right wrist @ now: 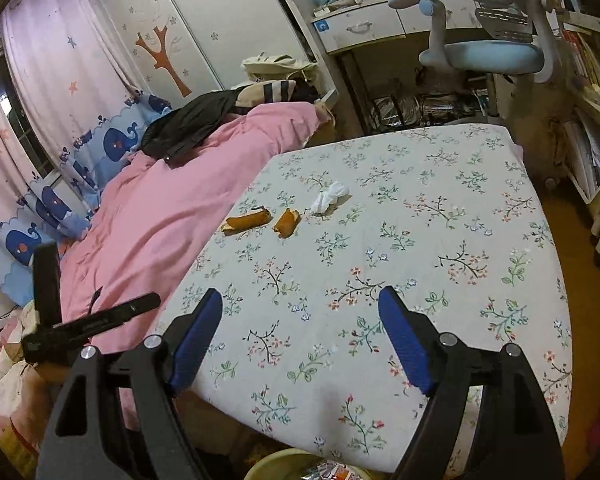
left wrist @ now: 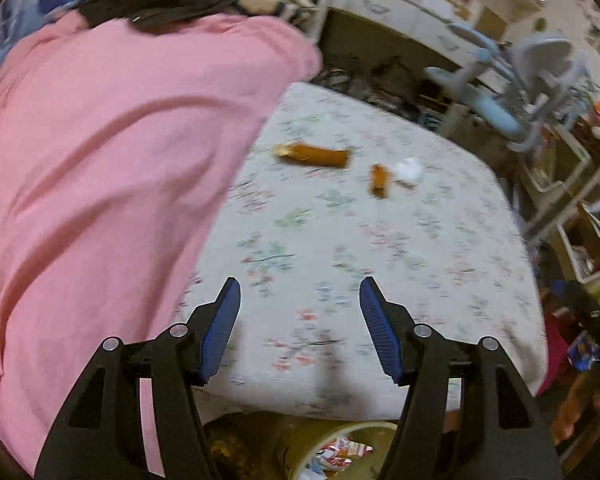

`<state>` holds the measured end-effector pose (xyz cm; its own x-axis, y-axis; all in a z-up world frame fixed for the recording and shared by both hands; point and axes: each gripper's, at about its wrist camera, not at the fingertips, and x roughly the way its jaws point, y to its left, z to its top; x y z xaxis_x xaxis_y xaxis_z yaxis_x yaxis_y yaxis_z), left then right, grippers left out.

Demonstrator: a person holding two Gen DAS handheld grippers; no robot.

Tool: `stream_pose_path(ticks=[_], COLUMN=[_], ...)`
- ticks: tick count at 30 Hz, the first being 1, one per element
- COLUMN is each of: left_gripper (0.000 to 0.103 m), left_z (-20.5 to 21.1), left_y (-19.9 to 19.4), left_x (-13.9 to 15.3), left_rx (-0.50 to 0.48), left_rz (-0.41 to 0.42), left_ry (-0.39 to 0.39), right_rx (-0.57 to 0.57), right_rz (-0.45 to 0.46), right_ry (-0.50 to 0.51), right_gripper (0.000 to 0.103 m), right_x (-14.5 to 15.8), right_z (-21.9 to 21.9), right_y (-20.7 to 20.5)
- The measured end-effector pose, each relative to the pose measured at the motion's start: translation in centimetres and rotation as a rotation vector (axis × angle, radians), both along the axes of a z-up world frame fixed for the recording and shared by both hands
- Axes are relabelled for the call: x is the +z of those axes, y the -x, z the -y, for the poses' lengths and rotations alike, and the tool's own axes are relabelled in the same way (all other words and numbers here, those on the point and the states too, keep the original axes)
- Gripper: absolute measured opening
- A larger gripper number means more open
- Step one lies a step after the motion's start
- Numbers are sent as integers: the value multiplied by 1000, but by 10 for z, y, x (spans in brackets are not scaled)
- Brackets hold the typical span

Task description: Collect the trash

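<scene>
Three bits of trash lie on the floral bed sheet (right wrist: 420,216): a long orange wrapper (right wrist: 247,221) (left wrist: 312,155), a short orange wrapper (right wrist: 287,222) (left wrist: 379,180) and a crumpled white tissue (right wrist: 329,197) (left wrist: 409,169). My left gripper (left wrist: 300,292) is open and empty above the near part of the bed. My right gripper (right wrist: 300,304) is open and empty, also well short of the trash. A yellowish bin (right wrist: 284,465) (left wrist: 340,446) holding wrappers stands on the floor below the bed's near edge. The left gripper's body (right wrist: 80,324) shows at the left of the right wrist view.
A pink duvet (right wrist: 172,208) (left wrist: 112,168) covers the bed's left side, with a black garment (right wrist: 188,124) on it. A blue desk chair (right wrist: 488,48) and a cluttered desk (right wrist: 364,24) stand beyond the bed. Shelves (right wrist: 592,120) line the right wall.
</scene>
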<state>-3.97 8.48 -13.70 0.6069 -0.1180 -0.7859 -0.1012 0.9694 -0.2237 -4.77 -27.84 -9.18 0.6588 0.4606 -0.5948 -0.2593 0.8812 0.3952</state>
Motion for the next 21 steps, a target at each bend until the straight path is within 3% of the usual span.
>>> stream_pose_path(ticks=[3, 9, 13, 21], left_gripper=[59, 59, 59, 59], left_z=[-8, -3, 5, 29], left_y=[-5, -23, -56, -117], left_x=[-12, 1, 6, -5], left_rx=[32, 6, -28, -141], left_rz=[-45, 17, 32, 65], left_ry=[23, -14, -64, -213], right_rx=[4, 60, 118, 120], right_rz=[-3, -36, -60, -60], right_ry=[15, 64, 122, 164], right_gripper=[77, 77, 77, 71], right_x=[-1, -12, -21, -29], right_z=[-7, -30, -46, -57], right_y=[-4, -18, -32, -70])
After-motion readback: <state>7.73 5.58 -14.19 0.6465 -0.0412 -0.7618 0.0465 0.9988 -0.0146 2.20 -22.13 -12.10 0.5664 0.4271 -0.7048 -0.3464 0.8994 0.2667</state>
